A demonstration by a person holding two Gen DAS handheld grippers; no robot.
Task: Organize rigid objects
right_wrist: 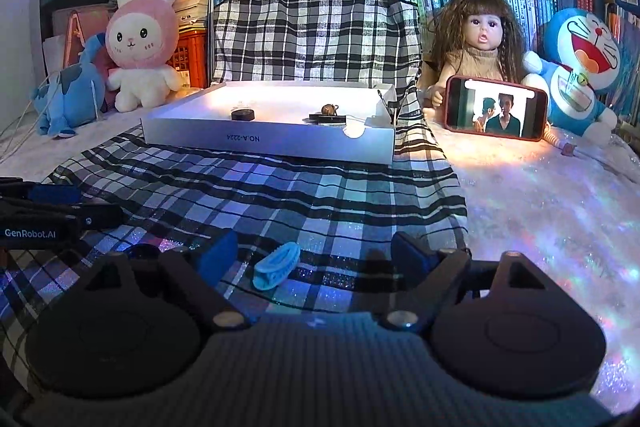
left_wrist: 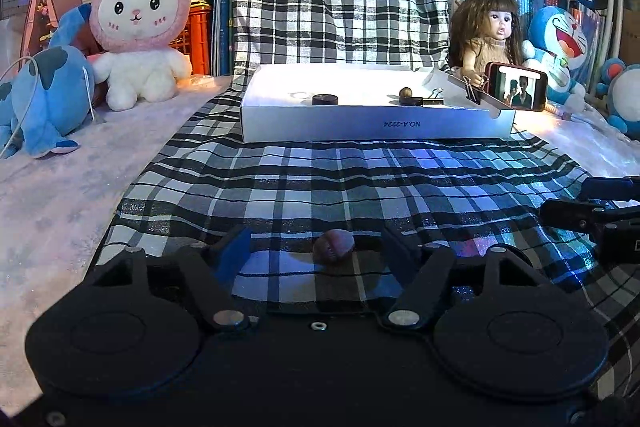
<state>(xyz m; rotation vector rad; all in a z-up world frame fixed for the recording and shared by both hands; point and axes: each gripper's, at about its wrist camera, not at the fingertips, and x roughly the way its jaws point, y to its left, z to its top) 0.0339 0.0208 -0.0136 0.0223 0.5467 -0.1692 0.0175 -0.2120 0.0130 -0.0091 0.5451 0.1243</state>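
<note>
Resting between the released fingers of the left gripper (left_wrist: 314,253), touching neither pad: a small brownish shell-like piece (left_wrist: 333,246). Lying between the released fingers of the right gripper (right_wrist: 308,253), nearer the left pad (right_wrist: 218,259): a light-blue hair claw clip (right_wrist: 276,264). Ahead of both, on plaid cloth (left_wrist: 320,183): white box lid (left_wrist: 372,125).

Each handheld tool is matte black. The left gripper (left_wrist: 316,253) has two round housings at seven and five o'clock, each bearing a raised disc, with flat link arms pinned by silver rivets, a small silver screw between them at six, and blue finger pads. The right gripper (right_wrist: 308,253) matches, with a ribbed grey centre panel; white "GenRobot.AI" lettering marks the left tool's side at nine o'clock.
</note>
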